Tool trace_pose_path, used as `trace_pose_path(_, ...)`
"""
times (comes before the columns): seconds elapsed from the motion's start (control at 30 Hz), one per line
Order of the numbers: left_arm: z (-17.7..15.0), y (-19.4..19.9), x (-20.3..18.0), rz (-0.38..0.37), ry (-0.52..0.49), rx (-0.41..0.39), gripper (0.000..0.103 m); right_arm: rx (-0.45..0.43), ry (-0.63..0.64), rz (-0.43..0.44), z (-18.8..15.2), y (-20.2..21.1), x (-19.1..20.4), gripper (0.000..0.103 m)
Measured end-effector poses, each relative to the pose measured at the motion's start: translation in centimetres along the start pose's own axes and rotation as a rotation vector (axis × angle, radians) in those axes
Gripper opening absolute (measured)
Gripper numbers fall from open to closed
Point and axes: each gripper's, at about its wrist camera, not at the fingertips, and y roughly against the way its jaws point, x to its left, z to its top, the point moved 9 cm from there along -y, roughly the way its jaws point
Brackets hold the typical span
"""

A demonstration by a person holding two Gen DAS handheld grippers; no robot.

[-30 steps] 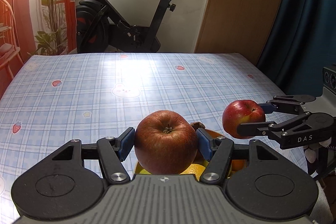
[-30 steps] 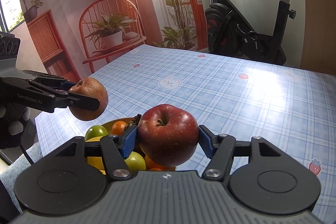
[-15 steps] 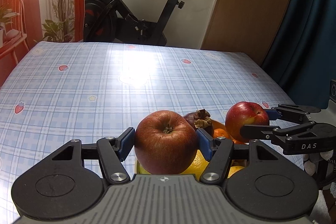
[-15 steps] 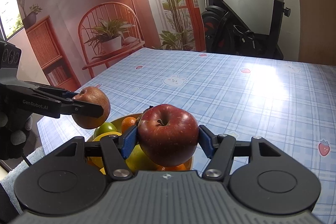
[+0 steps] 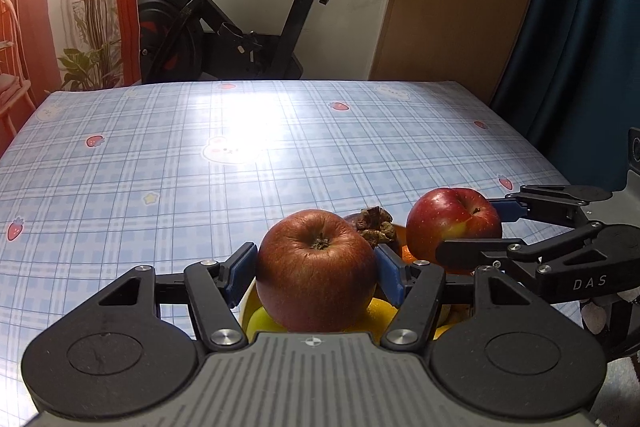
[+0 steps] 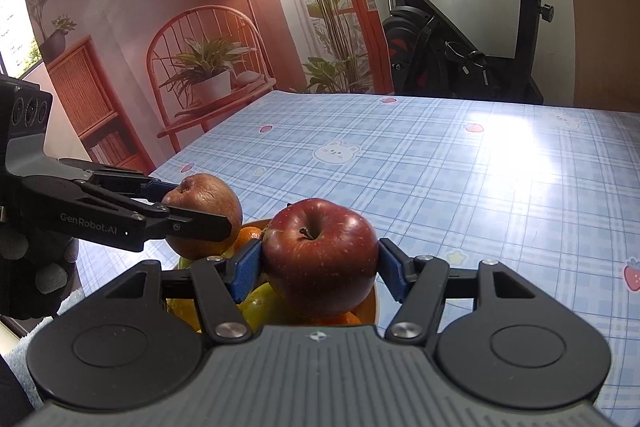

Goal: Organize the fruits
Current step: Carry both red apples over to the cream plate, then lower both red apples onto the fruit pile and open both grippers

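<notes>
- left tool: its blue pads are clamped on the flanks of a russet apple, dull brown-red with fine wrinkled skin and a dry stem pit facing up; the apple is held in the air above the fruit bowl.
- right tool: gripping a glossy red apple, deep red with pale speckles, a yellow patch on one side and a short dark stem; it too hangs over the bowl, just beside the russet apple.
- fruit bowl: orange rim, resting at the near edge of the counter; it holds yellow, green and orange fruit and a dark fruit with a dried calyx.
- counter cloth: pale blue plaid printed with strawberries and bears.
- writing: "das" on the right tool's finger; "genrobot.ai" on the left tool's finger.
</notes>
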Motion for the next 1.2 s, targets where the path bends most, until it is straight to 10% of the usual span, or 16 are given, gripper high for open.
trace_pose_path(1.2, -1.0, 1.2, -0.4, -0.097, 0.019, 0.02, 0.067, 0.009, -0.041, 0.014, 0.0, 0.6, -0.1, 0.064)
